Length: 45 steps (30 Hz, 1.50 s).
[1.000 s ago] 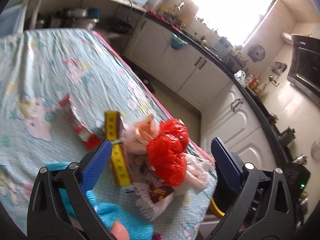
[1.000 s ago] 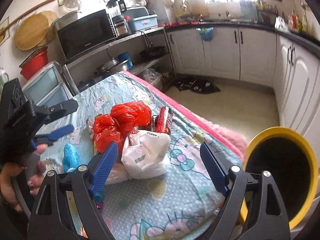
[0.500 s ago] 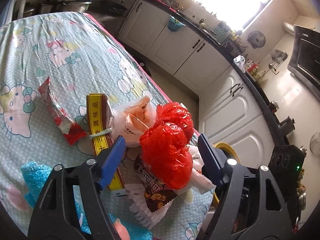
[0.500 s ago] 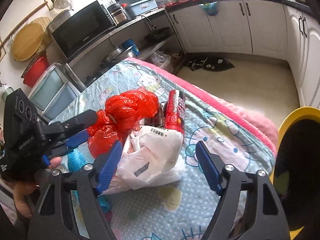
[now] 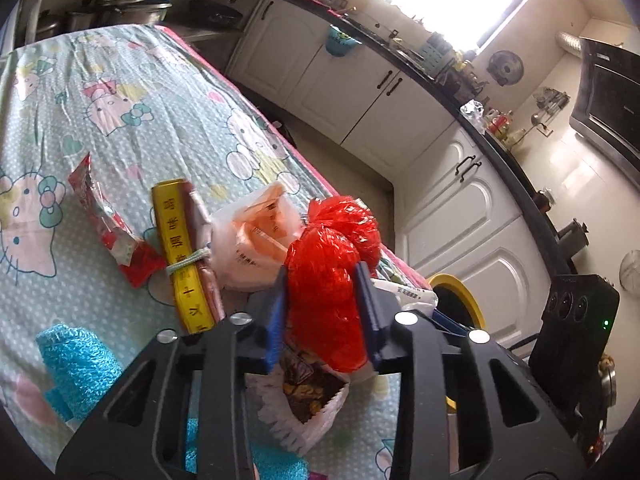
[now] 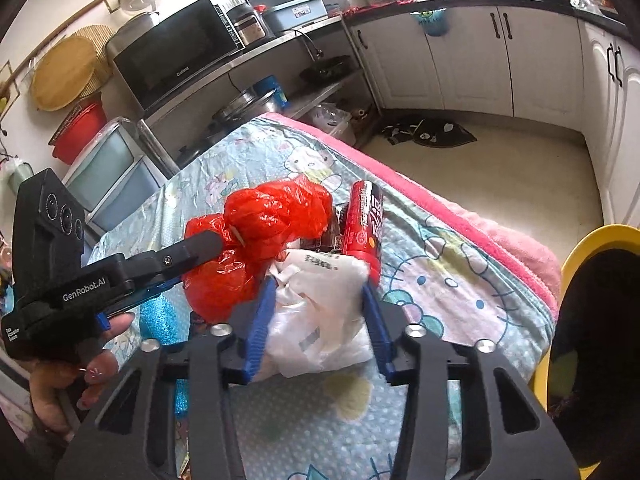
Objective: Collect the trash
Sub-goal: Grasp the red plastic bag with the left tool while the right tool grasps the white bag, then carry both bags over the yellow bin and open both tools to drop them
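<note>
Both tongs clamp crinkled bags: left tongs (image 5: 322, 304) red bag (image 5: 332, 272), right tongs (image 6: 318, 320) white bag (image 6: 320, 312).

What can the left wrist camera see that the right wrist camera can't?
Only the left wrist view shows the long yellow packet tied with string and the torn red wrapper. Only the right wrist view shows the red cylindrical can and black microwave. Both show the crumpled red plastic bag pinched by the left gripper, the white plastic bag in the right gripper, and the yellow-rimmed bin.
</note>
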Each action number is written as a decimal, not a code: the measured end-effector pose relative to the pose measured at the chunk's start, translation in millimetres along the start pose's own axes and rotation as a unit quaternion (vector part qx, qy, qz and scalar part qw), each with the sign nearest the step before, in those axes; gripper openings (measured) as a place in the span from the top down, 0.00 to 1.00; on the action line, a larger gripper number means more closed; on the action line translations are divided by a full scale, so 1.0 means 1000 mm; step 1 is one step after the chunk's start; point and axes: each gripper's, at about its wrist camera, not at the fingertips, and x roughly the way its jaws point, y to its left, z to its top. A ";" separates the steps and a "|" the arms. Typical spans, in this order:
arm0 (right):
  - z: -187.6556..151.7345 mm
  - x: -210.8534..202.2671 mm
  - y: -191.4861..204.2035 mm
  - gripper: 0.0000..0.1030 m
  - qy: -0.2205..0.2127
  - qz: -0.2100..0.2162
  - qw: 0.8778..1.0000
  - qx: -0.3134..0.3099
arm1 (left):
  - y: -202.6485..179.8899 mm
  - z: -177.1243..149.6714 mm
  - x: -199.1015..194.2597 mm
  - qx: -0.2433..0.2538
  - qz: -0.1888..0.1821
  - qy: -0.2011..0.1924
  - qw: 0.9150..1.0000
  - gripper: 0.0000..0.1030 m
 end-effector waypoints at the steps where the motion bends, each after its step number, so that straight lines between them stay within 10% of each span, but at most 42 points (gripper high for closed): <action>1: 0.000 -0.002 0.001 0.71 -0.002 0.001 1.000 -0.003 | -0.001 0.000 -0.002 0.002 0.000 -0.003 1.000 0.81; 20: -0.004 -0.054 0.028 0.77 -0.070 -0.009 0.996 -0.055 | -0.016 0.010 -0.075 0.040 -0.009 -0.083 0.996 0.86; 45: -0.020 -0.142 -0.005 0.78 -0.140 -0.070 0.988 -0.011 | -0.086 -0.008 -0.078 0.106 -0.060 -0.087 0.989 0.86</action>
